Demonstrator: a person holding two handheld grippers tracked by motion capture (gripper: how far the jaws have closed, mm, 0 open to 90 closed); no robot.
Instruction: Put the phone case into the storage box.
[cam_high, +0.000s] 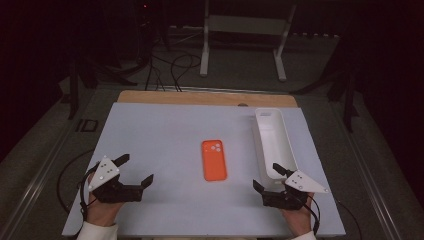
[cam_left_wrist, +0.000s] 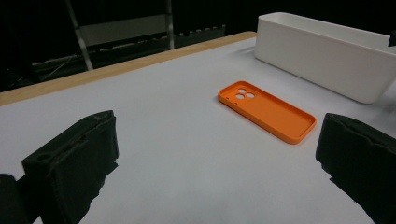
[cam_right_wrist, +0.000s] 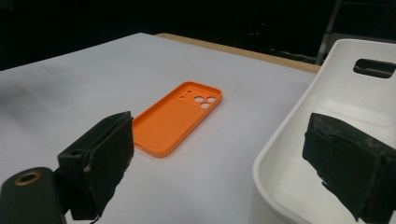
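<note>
An orange phone case (cam_high: 214, 159) lies flat in the middle of the white table, inner side up, camera holes at its far end. It also lies ahead of the jaws in the left gripper view (cam_left_wrist: 266, 110) and the right gripper view (cam_right_wrist: 176, 116). My left gripper (cam_high: 136, 170) rests open near the front left of the table, well left of the case, nothing between its jaws. My right gripper (cam_high: 267, 177) is open at the front right, by the near end of a long white bin (cam_high: 272, 140), and holds nothing.
The white bin (cam_right_wrist: 327, 121) runs along the right side of the table and looks bare inside. The table surface (cam_high: 155, 135) ends in a wooden strip at the far edge. Beyond it stand a white frame (cam_high: 245, 35) and floor cables.
</note>
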